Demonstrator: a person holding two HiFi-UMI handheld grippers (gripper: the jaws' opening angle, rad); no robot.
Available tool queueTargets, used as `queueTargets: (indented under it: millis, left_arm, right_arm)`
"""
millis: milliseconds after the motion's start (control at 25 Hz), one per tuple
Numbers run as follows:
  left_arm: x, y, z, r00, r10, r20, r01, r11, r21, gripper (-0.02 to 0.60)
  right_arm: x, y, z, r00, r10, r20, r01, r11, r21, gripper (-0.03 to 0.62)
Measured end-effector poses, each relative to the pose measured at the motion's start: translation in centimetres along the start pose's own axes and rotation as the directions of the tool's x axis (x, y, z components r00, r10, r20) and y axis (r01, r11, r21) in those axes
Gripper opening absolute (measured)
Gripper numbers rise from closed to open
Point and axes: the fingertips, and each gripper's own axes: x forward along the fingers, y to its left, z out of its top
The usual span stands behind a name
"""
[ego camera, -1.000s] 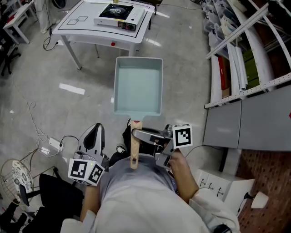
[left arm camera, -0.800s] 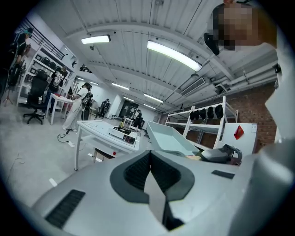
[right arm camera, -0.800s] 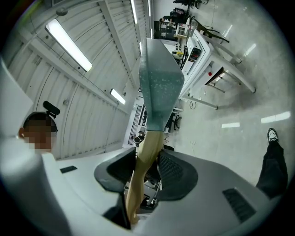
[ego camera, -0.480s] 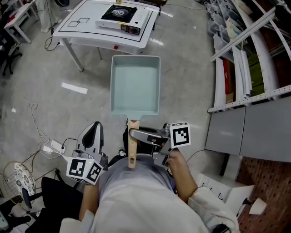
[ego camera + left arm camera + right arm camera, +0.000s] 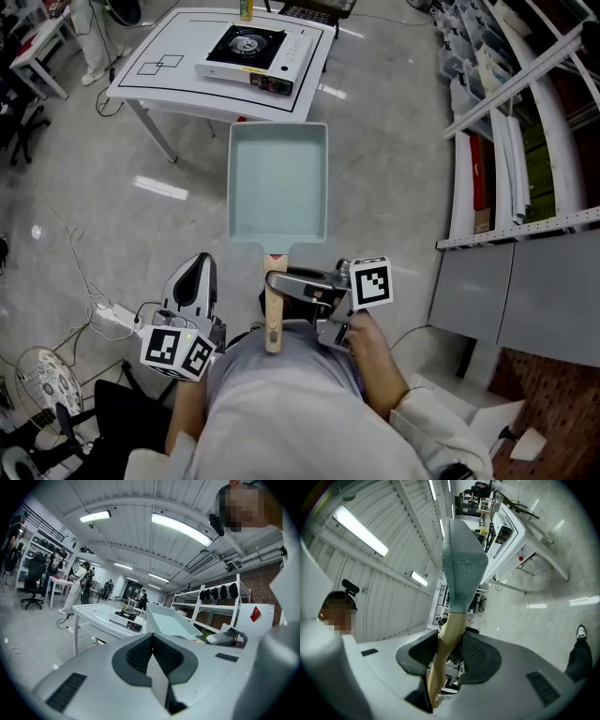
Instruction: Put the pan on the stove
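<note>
Looking down through the head view, I see the right hand-held gripper (image 5: 279, 282) pinching the wooden handle (image 5: 273, 328) of the pan (image 5: 278, 183). Its jaws press on the handle from either side, close to where the wood joins the pan body. The pan is pale blue-green and rectangular. It is held open side up in the air above the grey floor (image 5: 103, 234), with the handle pointing back toward my operator's body. Its far rim lies near the near edge of the white counter (image 5: 169, 82). The stove (image 5: 248, 49) sits on that counter, toward its far edge and right of the black outlined squares (image 5: 155, 64). The pan and stove are well apart. The left hand-held gripper (image 5: 195, 272) hangs low to the left of the handle, clear of the pan, with its jaws pressed together. Metal shelving (image 5: 506, 112) runs along the right side of the room.
</note>
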Motion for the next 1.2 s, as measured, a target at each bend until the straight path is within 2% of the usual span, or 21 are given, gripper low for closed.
queueTargets:
  millis: [520,680,1200]
  left_arm:
    - [9.5,-0.6,1.8,1.000,-0.010,0.002,0.010,1.000,0.025,-0.002]
    - [11.0,-1.0,1.8,1.000,-0.010,0.016,0.009,0.999,0.031,-0.002]
    - [14.2,-0.3,1.5,0.999,0.005,-0.034,-0.004,0.999,0.034,-0.002]
  right_arm:
    - [-1.9,-1.9,8.9,1.000,0.005,-0.019,-0.006,1.000,-0.016,0.152]
    - [-2.6,-2.5,10.5,0.999,0.000,-0.034,-0.001,0.999,-0.038,0.152]
    - [-2.5,-4.2,13.7,0.999,-0.006,-0.045,0.004,0.999,-0.044,0.155]
